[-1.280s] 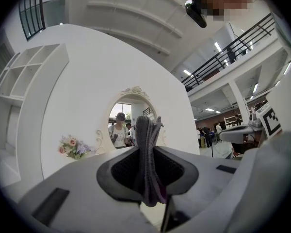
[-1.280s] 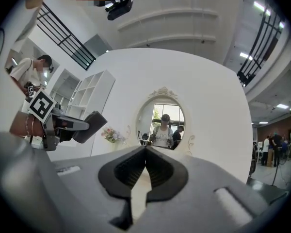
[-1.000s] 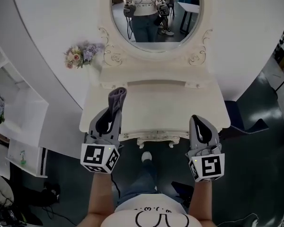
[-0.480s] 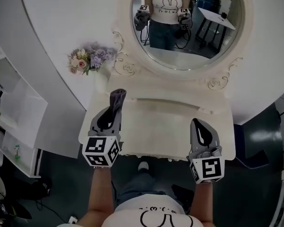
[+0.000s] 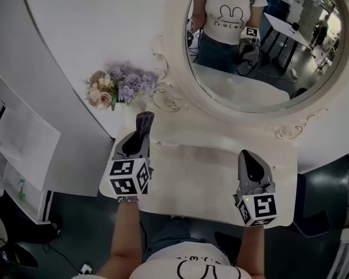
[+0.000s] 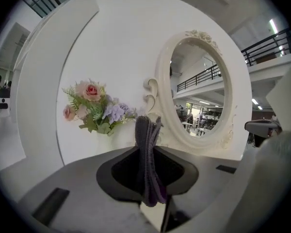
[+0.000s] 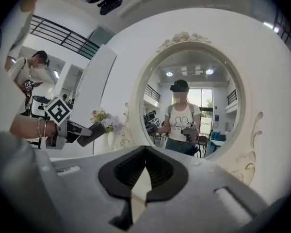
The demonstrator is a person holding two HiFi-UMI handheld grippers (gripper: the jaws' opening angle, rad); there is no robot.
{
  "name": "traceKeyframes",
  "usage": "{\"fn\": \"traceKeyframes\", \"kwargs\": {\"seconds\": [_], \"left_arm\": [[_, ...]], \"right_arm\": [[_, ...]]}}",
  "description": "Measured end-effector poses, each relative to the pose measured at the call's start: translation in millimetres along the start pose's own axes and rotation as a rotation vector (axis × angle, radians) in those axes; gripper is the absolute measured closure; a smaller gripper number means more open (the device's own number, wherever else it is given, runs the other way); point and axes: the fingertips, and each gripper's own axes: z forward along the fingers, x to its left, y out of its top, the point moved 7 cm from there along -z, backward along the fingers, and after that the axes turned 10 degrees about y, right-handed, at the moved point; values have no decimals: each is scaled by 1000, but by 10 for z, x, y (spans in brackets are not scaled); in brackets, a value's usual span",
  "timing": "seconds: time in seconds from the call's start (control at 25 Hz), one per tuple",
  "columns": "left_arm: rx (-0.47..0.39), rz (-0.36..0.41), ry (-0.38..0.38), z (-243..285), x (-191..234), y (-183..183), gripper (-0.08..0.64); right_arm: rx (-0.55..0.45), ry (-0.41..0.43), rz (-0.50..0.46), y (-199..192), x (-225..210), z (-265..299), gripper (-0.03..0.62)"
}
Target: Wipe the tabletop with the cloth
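An ornate cream oval mirror (image 5: 262, 45) stands against a curved white wall (image 5: 87, 28), flowers (image 5: 117, 88) beside it, dark floor (image 5: 75, 225) below.

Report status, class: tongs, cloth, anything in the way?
Left tongs shut on the grey cloth, over the tabletop's back left. Right tongs shut, empty, front right. Flowers stand close by the cloth.

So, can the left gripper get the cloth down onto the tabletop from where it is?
Probably yes. The left gripper has the cloth pinched in its fingers over the tabletop's left rear part, and nothing seems to lie under it. The flowers stand close behind, so wiping there needs care.
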Motion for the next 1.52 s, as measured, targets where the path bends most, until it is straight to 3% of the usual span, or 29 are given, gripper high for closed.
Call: {"fn": "traceKeyframes", "kwargs": {"seconds": [0.28,0.6,0.8,1.04,1.52], "left_arm": [[205,50,77,779,221,-221,477],[412,165,133,1457,319,-419,477],[460,243,176,1600,262,-482,477],[475,132,160,1596,280,-451,477],[486,30,187,1571,24,-506,477]], "right_arm": [[118,65,43,-315,-107,605,591],[211,107,56,-558,-118,955,591],[238,127,61,-620,-94,995,591],[225,179,56,-626,-23,1076,591],[204,220,46,-716,-335,724,591]]}}
